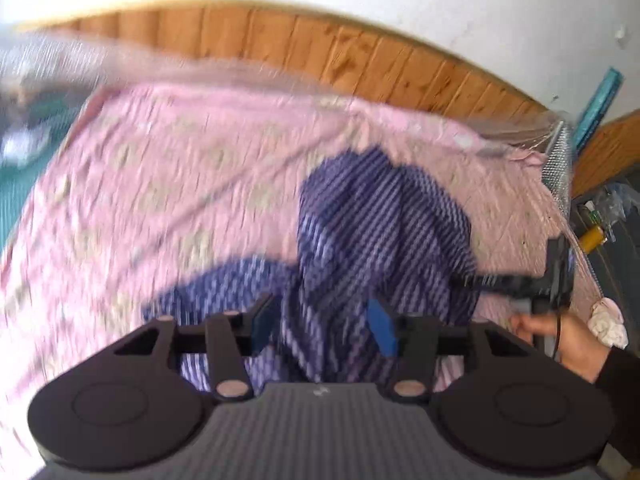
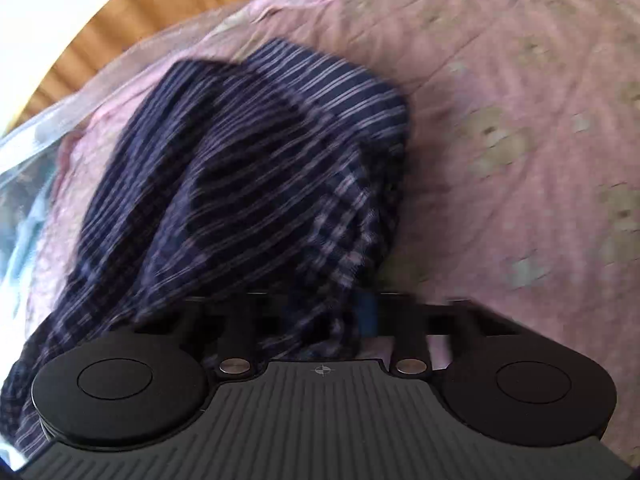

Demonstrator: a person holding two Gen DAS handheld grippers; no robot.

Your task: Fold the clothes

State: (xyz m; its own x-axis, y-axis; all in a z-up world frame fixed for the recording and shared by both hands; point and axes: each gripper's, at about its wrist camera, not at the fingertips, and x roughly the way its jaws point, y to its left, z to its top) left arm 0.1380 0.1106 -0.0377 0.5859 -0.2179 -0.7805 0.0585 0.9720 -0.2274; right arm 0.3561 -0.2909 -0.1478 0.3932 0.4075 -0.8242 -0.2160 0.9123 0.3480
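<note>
A dark blue striped garment hangs bunched over a pink bedspread. In the left wrist view my left gripper has its blue pads set apart, with the cloth running between them. My right gripper shows at the right edge of that view, held in a hand, its tips at the garment's right side. In the right wrist view the striped garment drapes over my right gripper; the fingers look close together with cloth between them. Both views are blurred by motion.
A wooden headboard runs along the far side of the bed under a white wall. A teal surface lies left of the bedspread. Clutter and a yellow object sit beyond the bed's right edge.
</note>
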